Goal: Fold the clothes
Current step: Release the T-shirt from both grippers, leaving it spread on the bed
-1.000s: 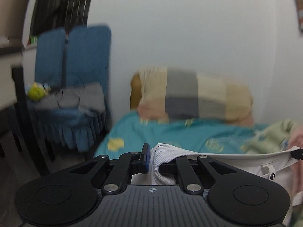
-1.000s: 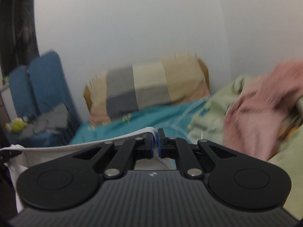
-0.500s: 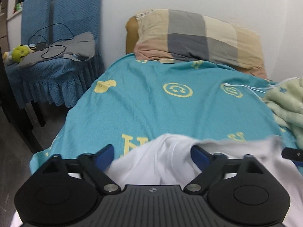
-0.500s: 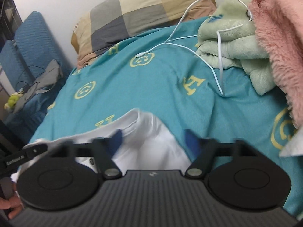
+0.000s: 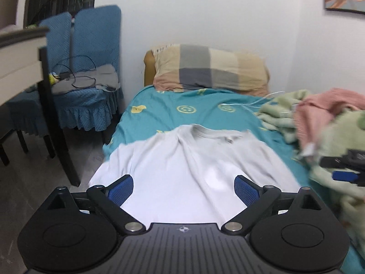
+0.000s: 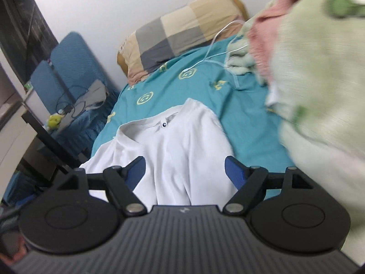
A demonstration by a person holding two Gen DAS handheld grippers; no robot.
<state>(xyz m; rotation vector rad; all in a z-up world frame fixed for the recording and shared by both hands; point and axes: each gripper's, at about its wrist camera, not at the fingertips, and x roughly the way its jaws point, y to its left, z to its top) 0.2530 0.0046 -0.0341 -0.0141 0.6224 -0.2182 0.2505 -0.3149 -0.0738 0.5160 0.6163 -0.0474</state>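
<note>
A white T-shirt (image 5: 182,169) lies spread on the teal bed sheet (image 5: 200,111), collar toward the pillow. The right wrist view shows the same T-shirt (image 6: 178,150) with its collar label facing up. My left gripper (image 5: 183,188) hovers open above the shirt's lower part, blue pads wide apart and holding nothing. My right gripper (image 6: 184,171) is open too, above the shirt's right half, with nothing between its fingers. In the left wrist view the right gripper (image 5: 344,166) shows at the far right edge, over the blankets.
A checked pillow (image 5: 209,70) lies at the head of the bed. Green and pink blankets (image 5: 319,118) are heaped along the right side, with a white cable (image 6: 219,41) across the sheet. Blue chairs (image 5: 86,73) and a dark table leg (image 5: 57,114) stand left of the bed.
A second ago both grippers were shut on the shirt's collar edge, holding it up. Both have opened and let go, then pulled back, leaving the shirt flat on the sheet.
</note>
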